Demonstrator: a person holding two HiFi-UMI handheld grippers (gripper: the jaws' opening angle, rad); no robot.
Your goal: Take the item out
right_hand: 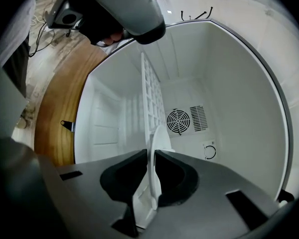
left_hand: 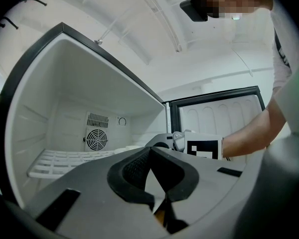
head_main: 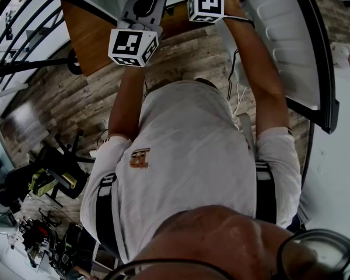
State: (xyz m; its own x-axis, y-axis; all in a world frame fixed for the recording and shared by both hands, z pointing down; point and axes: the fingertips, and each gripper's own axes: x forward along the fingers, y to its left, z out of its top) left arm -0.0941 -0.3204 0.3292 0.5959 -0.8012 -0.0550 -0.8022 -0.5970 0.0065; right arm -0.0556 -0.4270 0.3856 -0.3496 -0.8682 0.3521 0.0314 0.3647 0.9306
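A small white fridge (left_hand: 50,93) stands open with a white wire shelf (left_hand: 65,159) inside. My right gripper (right_hand: 150,153) reaches into it and is shut on a thin, flat white item with a rounded edge (right_hand: 157,139), seen edge-on next to the shelf (right_hand: 149,91). My left gripper (left_hand: 150,151) hovers at the fridge mouth with its jaws closed together and nothing between them. The left gripper view also shows the right gripper's marker cube (left_hand: 204,149). From the head view I see both marker cubes (head_main: 133,46) (head_main: 206,4); the right jaws are out of frame.
The fridge door (head_main: 286,45) hangs open to the right, white inside with a dark rim. A round fan grille (right_hand: 178,121) and a dial (right_hand: 209,152) sit on the back wall. The fridge stands by a brown wooden surface (head_main: 90,34). The floor is wood plank (head_main: 58,92).
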